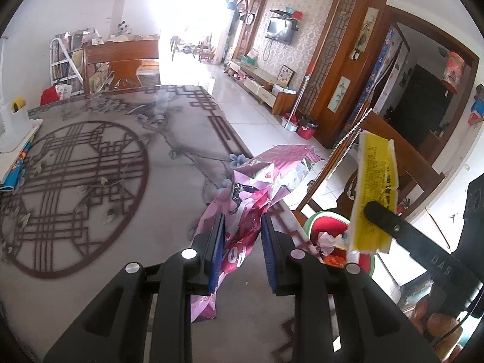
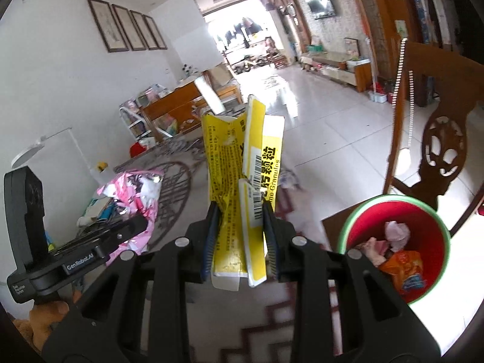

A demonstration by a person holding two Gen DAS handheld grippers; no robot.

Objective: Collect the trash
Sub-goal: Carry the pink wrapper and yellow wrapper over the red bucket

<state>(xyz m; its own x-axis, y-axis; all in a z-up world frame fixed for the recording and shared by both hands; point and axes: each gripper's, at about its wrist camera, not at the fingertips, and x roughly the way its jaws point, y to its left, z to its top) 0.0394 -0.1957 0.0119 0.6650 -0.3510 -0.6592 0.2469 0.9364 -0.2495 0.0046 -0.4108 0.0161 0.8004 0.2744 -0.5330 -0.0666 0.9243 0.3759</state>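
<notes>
My left gripper (image 1: 242, 227) is shut on a crumpled pink foil wrapper (image 1: 266, 178), held above the patterned table's right edge. The same pink wrapper (image 2: 136, 193) shows at the left of the right wrist view, pinched by the left gripper (image 2: 133, 227). My right gripper (image 2: 240, 214) is shut on a flattened yellow carton (image 2: 242, 163) with a barcode, standing upright between the pads. That yellow carton (image 1: 375, 187) hangs right of the pink wrapper, over a red bin (image 1: 329, 230). The red bin (image 2: 423, 217), green-rimmed, sits low at the right and holds several bits of trash.
A patterned table (image 1: 90, 166) fills the left, with a white lamp base (image 1: 15, 124) and a colourful booklet (image 1: 13, 169) at its left edge. A carved wooden chair (image 2: 435, 139) stands behind the bin. Tiled floor (image 2: 326, 115) stretches away toward a TV wall.
</notes>
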